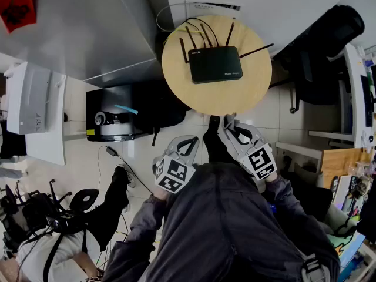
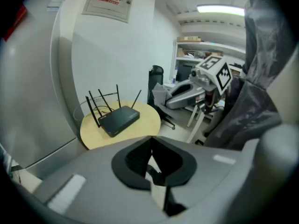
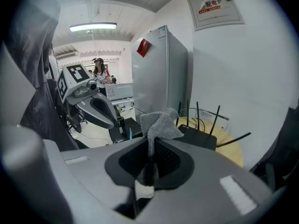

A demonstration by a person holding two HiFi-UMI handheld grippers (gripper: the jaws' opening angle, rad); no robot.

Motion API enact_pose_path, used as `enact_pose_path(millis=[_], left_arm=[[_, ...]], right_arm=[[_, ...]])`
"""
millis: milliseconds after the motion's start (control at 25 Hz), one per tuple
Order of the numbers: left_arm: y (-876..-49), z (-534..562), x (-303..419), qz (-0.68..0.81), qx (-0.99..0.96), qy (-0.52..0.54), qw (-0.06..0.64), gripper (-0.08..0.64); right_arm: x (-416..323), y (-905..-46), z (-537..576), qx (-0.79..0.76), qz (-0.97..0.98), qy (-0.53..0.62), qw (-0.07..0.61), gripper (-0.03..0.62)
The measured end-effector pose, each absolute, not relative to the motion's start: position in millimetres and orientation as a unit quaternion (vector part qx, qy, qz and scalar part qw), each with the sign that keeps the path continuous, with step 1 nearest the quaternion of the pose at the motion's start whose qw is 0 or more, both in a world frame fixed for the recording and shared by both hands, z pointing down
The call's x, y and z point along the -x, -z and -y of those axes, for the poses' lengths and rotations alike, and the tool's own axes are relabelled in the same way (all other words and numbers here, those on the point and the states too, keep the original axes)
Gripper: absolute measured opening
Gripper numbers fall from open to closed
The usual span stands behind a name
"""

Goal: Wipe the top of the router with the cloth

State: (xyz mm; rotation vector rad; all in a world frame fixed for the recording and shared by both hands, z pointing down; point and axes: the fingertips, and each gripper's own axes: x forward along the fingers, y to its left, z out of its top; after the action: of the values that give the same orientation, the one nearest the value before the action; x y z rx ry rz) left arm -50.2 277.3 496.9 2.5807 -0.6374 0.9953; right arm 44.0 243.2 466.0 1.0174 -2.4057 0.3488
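A black router [image 1: 215, 64] with several antennas lies on a small round wooden table [image 1: 217, 101]. It also shows in the left gripper view as router [image 2: 119, 120] and in the right gripper view as router [image 3: 198, 136]. Both grippers hang short of the table's near edge, over the floor. My right gripper [image 3: 152, 143] is shut on a grey cloth [image 3: 159, 122] that sticks up past its jaws. My left gripper [image 2: 150, 141] is shut with nothing in it. From the head camera, the left gripper [image 1: 183, 148] is left of the right gripper [image 1: 231, 125].
A tall grey cabinet [image 1: 88, 28] stands left of the table, with a black box [image 1: 117, 119] holding an appliance below it. A black office chair [image 1: 320, 46] stands right of the table. White cables [image 1: 170, 10] trail behind the router. A person [image 1: 64, 239] sits at lower left.
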Motion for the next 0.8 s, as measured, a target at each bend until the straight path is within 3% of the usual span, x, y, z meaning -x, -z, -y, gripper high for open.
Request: enact_pose_path(millis=[360, 800], left_arm=[[-505.4, -162.7, -10.8, 0.245, -0.889, -0.35, 0.166, 0.0], [-514.6, -96.7, -12.6, 0.286, -0.87, -0.355, 0.187, 0.0]], right_arm=[[-87.0, -490.1, -134.2, -0.321, 0.901, -0.129, 0.261, 0.029], [-75.1, -548.0, -41.4, -0.267, 0.9, -0.134, 0.317, 0.029]])
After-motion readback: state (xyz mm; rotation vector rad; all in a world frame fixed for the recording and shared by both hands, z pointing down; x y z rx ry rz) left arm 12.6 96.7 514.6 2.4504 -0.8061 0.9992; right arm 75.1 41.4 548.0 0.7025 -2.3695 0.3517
